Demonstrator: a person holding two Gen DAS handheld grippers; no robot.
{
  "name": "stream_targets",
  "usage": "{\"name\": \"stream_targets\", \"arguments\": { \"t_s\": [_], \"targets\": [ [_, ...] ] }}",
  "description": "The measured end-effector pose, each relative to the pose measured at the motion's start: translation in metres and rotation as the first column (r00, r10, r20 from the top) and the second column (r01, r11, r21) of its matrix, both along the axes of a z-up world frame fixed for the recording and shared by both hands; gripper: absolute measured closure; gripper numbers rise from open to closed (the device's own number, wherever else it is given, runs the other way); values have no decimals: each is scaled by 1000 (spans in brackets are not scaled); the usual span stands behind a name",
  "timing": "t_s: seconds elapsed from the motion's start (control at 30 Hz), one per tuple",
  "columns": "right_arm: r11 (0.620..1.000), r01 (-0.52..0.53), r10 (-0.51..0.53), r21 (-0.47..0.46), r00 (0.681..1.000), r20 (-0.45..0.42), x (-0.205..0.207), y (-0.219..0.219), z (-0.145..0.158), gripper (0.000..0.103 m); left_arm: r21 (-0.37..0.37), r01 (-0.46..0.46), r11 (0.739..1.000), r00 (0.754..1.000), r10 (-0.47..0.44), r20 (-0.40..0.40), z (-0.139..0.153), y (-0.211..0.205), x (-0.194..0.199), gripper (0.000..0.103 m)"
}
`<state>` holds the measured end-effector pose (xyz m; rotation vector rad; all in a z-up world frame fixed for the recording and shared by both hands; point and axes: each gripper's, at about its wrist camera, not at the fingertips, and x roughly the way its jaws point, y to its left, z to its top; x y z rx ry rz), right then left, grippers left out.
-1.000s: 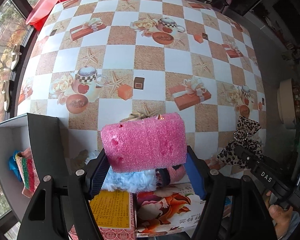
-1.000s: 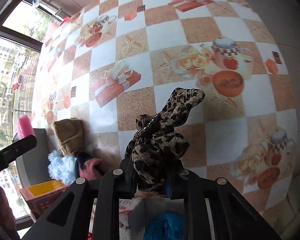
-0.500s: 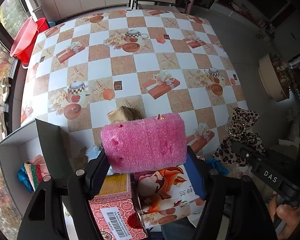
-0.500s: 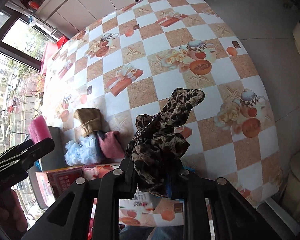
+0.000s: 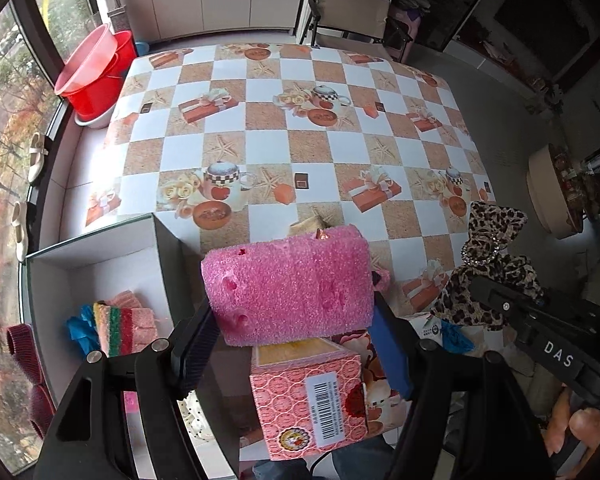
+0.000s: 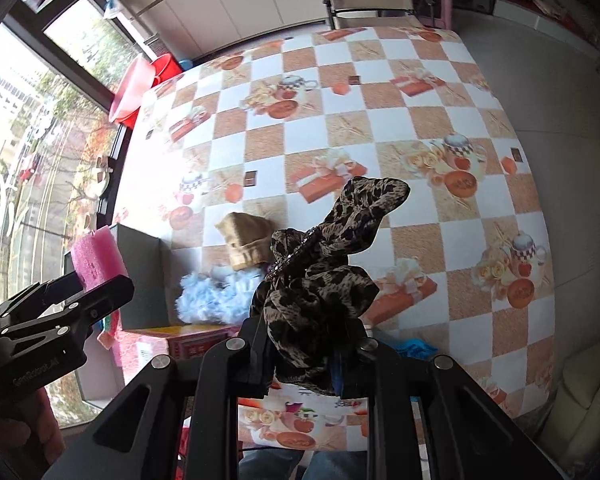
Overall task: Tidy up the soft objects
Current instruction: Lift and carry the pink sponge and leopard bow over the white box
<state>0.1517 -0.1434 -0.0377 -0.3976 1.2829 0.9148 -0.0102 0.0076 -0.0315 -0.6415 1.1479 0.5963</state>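
Observation:
My left gripper (image 5: 296, 320) is shut on a pink sponge (image 5: 288, 284) and holds it high above the table's near edge, just right of an open grey box (image 5: 100, 252). The box holds striped cloths (image 5: 120, 324). My right gripper (image 6: 304, 352) is shut on a leopard-print bow (image 6: 324, 272) and holds it above the near edge; the bow also shows in the left wrist view (image 5: 488, 264). On the table lie a tan cloth (image 6: 246, 240) and a light blue fluffy item (image 6: 216, 296).
A pink printed carton (image 5: 312, 392) stands below the sponge. A blue item (image 6: 412, 348) lies by the right gripper. A red basin (image 5: 88, 68) sits past the table's far left corner, a chair (image 5: 348, 12) beyond its far edge.
Both grippers have risen and pulled back from the table with their objects still held. The grey box and the pink carton have come further into the left wrist view.

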Motion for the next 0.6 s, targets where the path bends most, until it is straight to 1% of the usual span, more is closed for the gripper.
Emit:
{"name": "stream_targets", "arguments": {
  "t_s": [0.1,0.33,0.43,0.6],
  "targets": [
    [999,-41,41,3,999,8,-15,13,6,81,16,-30,999,1000,30,-1,2,6,-19,29],
    [990,-143,143,8,990,19,-54,44,15,81,10,-122,993,993,122,-5,-1,21,-68,29],
    [982,-188,188,8,982,23,-72,59,18,81,2,-165,986,986,165,-8,-5,29,-89,29],
    [963,-269,269,3,963,33,-107,84,21,81,14,-222,975,974,223,-30,-11,41,-121,29]
  ]
}}
